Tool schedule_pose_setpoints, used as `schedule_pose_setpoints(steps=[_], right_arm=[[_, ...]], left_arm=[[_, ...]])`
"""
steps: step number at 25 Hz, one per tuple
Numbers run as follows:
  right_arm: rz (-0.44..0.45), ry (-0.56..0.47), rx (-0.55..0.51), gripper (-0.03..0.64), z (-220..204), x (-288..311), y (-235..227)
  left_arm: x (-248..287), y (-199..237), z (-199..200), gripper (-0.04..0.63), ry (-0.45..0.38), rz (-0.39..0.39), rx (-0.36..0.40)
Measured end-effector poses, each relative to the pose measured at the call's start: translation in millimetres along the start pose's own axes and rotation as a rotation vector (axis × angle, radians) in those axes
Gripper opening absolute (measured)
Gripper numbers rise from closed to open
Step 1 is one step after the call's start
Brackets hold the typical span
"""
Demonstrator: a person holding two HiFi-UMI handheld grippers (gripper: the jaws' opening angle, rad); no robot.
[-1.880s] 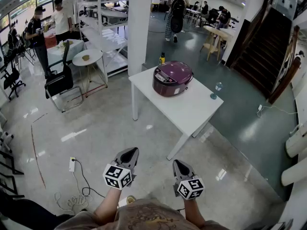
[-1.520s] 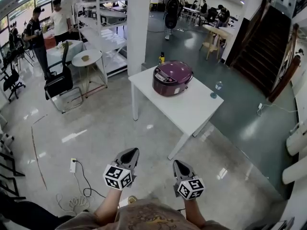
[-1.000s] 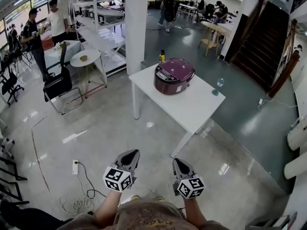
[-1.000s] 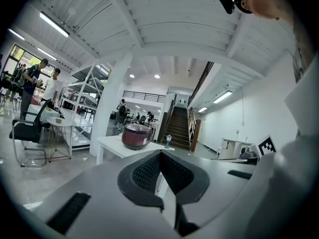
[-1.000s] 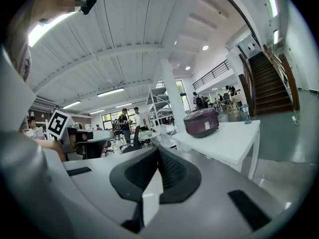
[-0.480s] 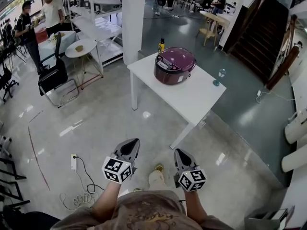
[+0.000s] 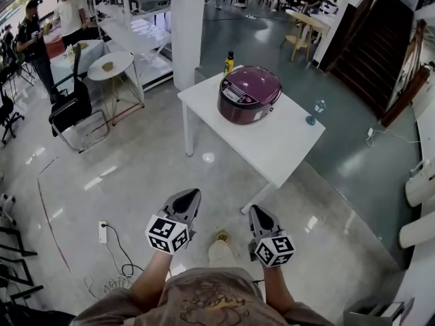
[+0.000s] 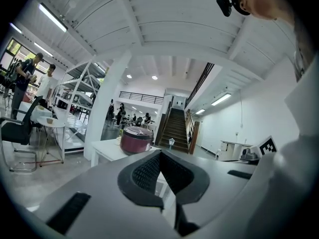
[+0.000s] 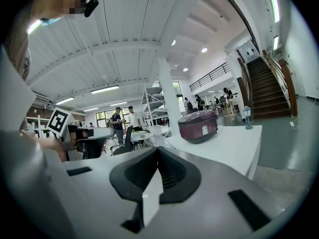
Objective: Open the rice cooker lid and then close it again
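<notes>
The rice cooker (image 7: 249, 94) sits with its lid (image 7: 255, 81) down on the white table (image 7: 289, 151), well apart from both grippers. The left gripper (image 7: 192, 195) and right gripper (image 7: 253, 211) are both closed, holding nothing. The cooker looks rigid, glossy and fairly heavy. Its hinged lid probably frees at a front catch, too small to make out here.

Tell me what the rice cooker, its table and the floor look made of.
Rice cooker: glossy purple shell, likely plastic or painted metal; light glints off its top.
Table: matte white top, probably laminate or painted board; flat, even colour with no grain.
Floor: polished stone or tile, hard to tell which; it shows bright reflections.
</notes>
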State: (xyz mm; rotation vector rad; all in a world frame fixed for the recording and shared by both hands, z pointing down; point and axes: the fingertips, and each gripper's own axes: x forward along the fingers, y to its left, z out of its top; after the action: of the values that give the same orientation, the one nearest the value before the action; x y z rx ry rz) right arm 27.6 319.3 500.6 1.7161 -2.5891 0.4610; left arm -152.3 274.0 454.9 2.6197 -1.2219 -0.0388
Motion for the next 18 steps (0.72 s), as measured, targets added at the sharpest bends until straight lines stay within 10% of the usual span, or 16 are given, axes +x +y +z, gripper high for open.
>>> schedule_pose_setpoints(steps=[18], right_arm=[[0.065, 0.016, -0.008, 0.001, 53.7, 100.9, -99.4]], left_arm=[[133.4, 37.8, 33.3, 0.018, -0.003, 0.061, -0.007]])
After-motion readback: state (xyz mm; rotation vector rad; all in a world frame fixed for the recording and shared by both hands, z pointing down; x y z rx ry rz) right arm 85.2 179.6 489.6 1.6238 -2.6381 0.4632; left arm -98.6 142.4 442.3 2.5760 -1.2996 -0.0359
